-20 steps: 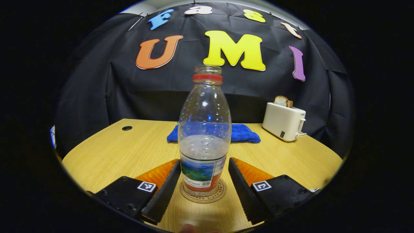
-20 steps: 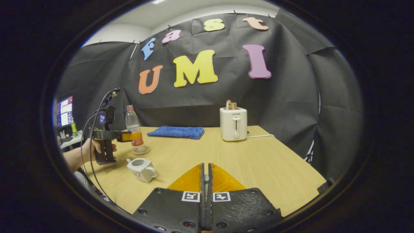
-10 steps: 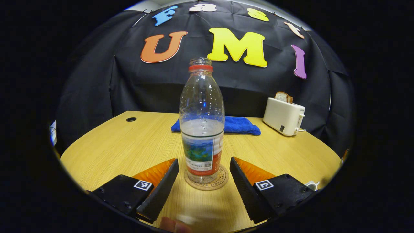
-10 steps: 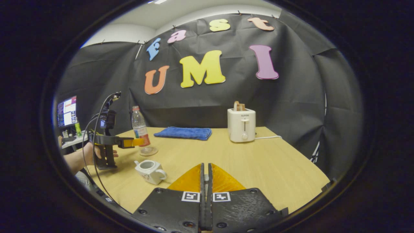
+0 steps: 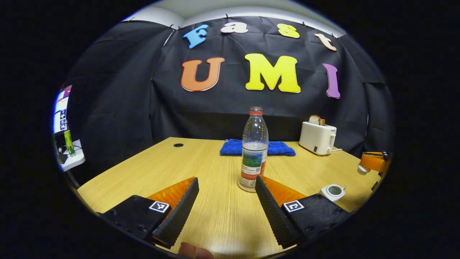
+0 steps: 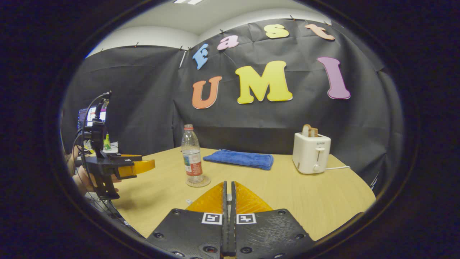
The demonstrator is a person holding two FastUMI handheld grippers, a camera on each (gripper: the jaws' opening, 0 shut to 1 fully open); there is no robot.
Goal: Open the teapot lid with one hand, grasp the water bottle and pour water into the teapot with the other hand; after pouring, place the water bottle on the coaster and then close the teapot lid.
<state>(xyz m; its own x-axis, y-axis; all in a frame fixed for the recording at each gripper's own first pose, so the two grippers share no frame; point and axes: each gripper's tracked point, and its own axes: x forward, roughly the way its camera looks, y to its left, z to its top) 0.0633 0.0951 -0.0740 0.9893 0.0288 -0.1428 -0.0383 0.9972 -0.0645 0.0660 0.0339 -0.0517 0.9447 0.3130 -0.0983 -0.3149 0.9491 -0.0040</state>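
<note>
A clear water bottle [image 5: 254,147] with a red neck ring stands upright on a round coaster [image 5: 245,187], part filled. My left gripper [image 5: 226,201] is open, drawn back from the bottle and apart from it. The white teapot [image 5: 333,190] sits lidless to the right. My right gripper [image 5: 373,162] hovers beyond it with the white lid [image 5: 361,169] at its tip. In the right gripper view, my right gripper [image 6: 227,185] is shut, the bottle [image 6: 192,158] stands on the coaster [image 6: 198,181], and a hand holds the left gripper [image 6: 145,166] at the left.
A white toaster [image 5: 318,138] with bread stands at the back right, its cord trailing. A folded blue cloth [image 5: 233,147] lies behind the bottle. The wooden table [image 5: 201,162] has a cable hole [image 5: 178,145] at the back left. A side desk with a monitor [image 5: 61,118] is at the left.
My left gripper has pulled back from the bottle, which stays on the coaster. The right gripper has shifted, so the teapot has slid under its fingers in its own view.
</note>
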